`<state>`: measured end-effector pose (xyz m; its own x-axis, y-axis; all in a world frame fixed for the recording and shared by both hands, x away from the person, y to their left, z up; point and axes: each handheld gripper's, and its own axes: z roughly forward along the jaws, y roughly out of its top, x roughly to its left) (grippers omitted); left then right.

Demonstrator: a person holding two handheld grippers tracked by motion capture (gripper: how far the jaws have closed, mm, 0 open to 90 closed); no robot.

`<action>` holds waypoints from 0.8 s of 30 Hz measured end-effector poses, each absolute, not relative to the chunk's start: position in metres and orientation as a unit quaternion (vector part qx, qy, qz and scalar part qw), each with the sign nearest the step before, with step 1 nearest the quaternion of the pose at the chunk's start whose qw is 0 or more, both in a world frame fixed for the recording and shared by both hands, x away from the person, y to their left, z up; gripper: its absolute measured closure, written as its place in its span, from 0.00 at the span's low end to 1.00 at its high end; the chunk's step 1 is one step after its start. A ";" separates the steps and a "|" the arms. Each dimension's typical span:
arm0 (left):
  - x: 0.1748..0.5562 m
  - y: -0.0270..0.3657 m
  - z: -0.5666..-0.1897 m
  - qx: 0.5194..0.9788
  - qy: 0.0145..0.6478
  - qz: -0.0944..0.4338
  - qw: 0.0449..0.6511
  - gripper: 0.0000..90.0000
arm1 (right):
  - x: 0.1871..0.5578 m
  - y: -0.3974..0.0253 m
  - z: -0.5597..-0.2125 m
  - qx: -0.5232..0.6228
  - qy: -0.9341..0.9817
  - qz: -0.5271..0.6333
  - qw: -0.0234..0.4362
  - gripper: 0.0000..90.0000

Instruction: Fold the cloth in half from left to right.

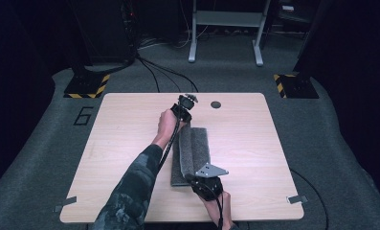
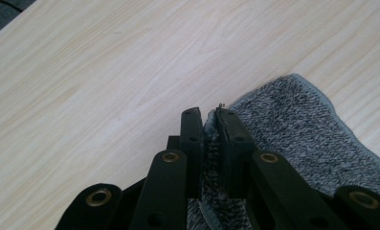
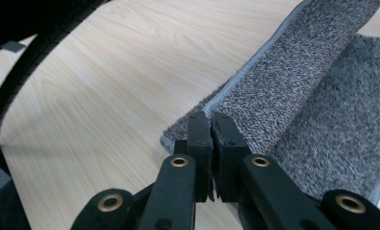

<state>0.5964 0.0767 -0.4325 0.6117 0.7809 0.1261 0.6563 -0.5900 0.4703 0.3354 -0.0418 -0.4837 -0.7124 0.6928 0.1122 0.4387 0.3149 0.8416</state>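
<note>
Terry cloth like this grey towel [image 1: 193, 155] looks light, limp and a little grippy, so it should sag wherever it is not held and is best taken at its hemmed corners or along the bound edge rather than in the middle. It lies near the middle of the table [image 1: 130, 143], running lengthwise from the far edge toward the near edge, with its left long side lifted and folding over toward the right. The left gripper [image 1: 184, 111] is at the towel's far end, and in the left gripper view its jaws are pressed together on a thin pinch of the cloth's edge [image 2: 210, 139]. The right gripper [image 1: 197, 179] sits at the towel's near end, close to the near edge of the table; in the right gripper view [image 3: 211, 129] its jaws are closed at the near left corner and appear to nip the hem, with the raised flap [image 3: 293, 81] rising beyond them. With both ends held, the span between will likely droop.
</note>
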 end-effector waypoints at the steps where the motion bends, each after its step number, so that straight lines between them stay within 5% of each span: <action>1: 0.596 0.077 -0.433 0.877 0.410 0.162 0.193 0.90 | 0.335 -0.042 -0.484 0.354 0.799 0.466 0.136 0.97; 7: 0.600 0.068 -0.440 0.874 0.415 0.157 0.199 0.85 | 0.336 -0.051 -0.490 0.360 0.800 0.460 0.139 0.96; 8: 0.602 0.067 -0.442 0.870 0.424 0.146 0.203 0.64 | 0.337 -0.054 -0.492 0.371 0.797 0.453 0.145 0.94; 12: 0.598 0.071 -0.439 0.856 0.439 0.144 0.232 0.33 | 0.336 -0.064 -0.502 0.390 0.798 0.436 0.147 0.85; 24: 0.558 0.125 -0.434 0.845 0.431 0.147 0.281 0.20 | 0.329 -0.104 -0.506 0.442 0.772 0.428 0.161 0.65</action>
<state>0.5578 0.1248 -0.4344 0.5849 0.8111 0.0062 0.6458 -0.4703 0.6014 0.3286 -0.1037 -0.5056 -0.5580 0.8197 0.1291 0.5442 0.2441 0.8027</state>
